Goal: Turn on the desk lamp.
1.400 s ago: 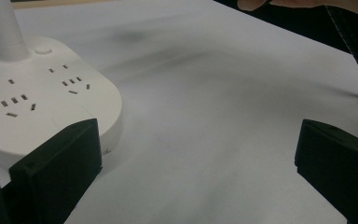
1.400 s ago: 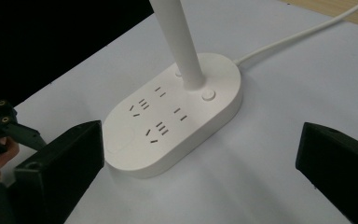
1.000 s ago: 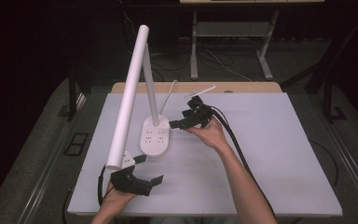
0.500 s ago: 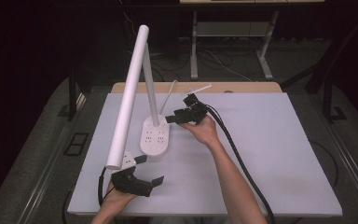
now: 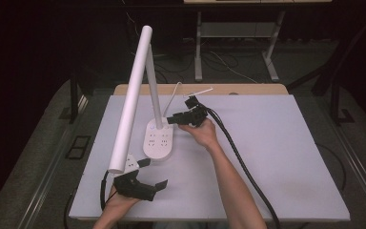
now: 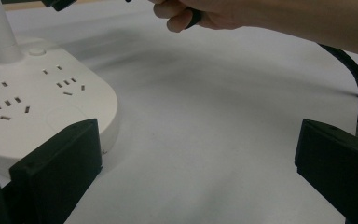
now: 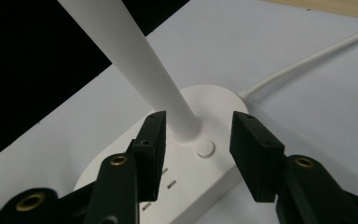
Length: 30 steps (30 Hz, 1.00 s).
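A white desk lamp stands left of the table's middle. Its oval base (image 5: 157, 143) carries several sockets, and a stem (image 5: 155, 95) rises from it to a long tube head (image 5: 133, 95). My right gripper (image 5: 171, 118) reaches the far end of the base from the right. Its jaws have just been closing; the stem's foot (image 7: 186, 126) and a round button (image 7: 205, 148) lie between them, and the pads (image 7: 254, 154) do not clamp. My left gripper (image 5: 152, 172) rests open near the front edge, one jaw beside the base (image 6: 37, 98), nothing between its fingers.
A white mat (image 5: 276, 157) covers the table, with a wooden strip (image 5: 248, 89) along the back. The lamp's white cord (image 7: 307, 60) runs off behind the base. A thick black cable (image 5: 238, 157) trails from my right gripper along the forearm. Dark floor surrounds the table.
My right gripper has moved left and down to the lamp's base, and its jaws stand narrower. The left gripper has stayed put.
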### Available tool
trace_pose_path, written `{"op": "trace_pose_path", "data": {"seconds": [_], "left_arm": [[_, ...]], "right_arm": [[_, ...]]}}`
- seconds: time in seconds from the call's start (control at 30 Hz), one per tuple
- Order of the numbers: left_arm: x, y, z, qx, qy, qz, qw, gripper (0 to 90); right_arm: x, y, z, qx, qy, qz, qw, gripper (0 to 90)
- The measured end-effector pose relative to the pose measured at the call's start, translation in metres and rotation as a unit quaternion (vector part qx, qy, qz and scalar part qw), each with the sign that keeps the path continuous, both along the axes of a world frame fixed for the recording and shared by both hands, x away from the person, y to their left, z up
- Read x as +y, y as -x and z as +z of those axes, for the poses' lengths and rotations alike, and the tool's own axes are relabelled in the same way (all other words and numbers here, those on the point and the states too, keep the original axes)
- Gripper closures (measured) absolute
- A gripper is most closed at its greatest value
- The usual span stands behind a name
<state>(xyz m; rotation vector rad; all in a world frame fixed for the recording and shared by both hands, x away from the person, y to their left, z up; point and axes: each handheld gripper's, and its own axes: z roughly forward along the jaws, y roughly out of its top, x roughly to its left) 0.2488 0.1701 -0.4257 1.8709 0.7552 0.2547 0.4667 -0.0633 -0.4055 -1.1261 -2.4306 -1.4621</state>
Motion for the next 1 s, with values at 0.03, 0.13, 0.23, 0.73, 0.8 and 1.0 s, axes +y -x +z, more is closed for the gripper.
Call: {"op": "trace_pose_path", "data": {"seconds": [0.03, 0.13, 0.23, 0.73, 0.8, 1.0], "left_arm": [[0.000, 0.000, 0.000, 0.000, 0.000, 0.000, 1.0000, 0.0], [-0.001, 0.000, 0.000, 0.001, 0.001, 0.000, 1.0000, 0.0], [-0.001, 0.000, 0.000, 0.000, 0.001, -0.001, 1.0000, 0.0], [-0.001, 0.000, 0.000, 0.001, 0.003, -0.001, 1.0000, 0.0], [-0.001, 0.000, 0.000, 0.001, 0.003, -0.001, 1.0000, 0.0], [-0.001, 0.000, 0.000, 0.002, 0.003, -0.001, 1.0000, 0.0]], "right_arm": [[0.001, -0.001, -0.002, 0.001, -0.003, 0.001, 1.0000, 56.5], [0.005, -0.003, -0.007, 0.004, -0.004, 0.004, 1.0000, 58.2], [0.009, -0.005, -0.012, 0.010, -0.009, 0.004, 0.9999, 61.4], [0.017, -0.009, -0.032, 0.025, -0.019, 0.009, 0.9995, 87.5], [0.017, -0.010, -0.032, 0.025, -0.018, 0.008, 0.9995, 89.4], [0.017, -0.010, -0.037, 0.026, -0.019, 0.013, 0.9994, 89.6]]}}
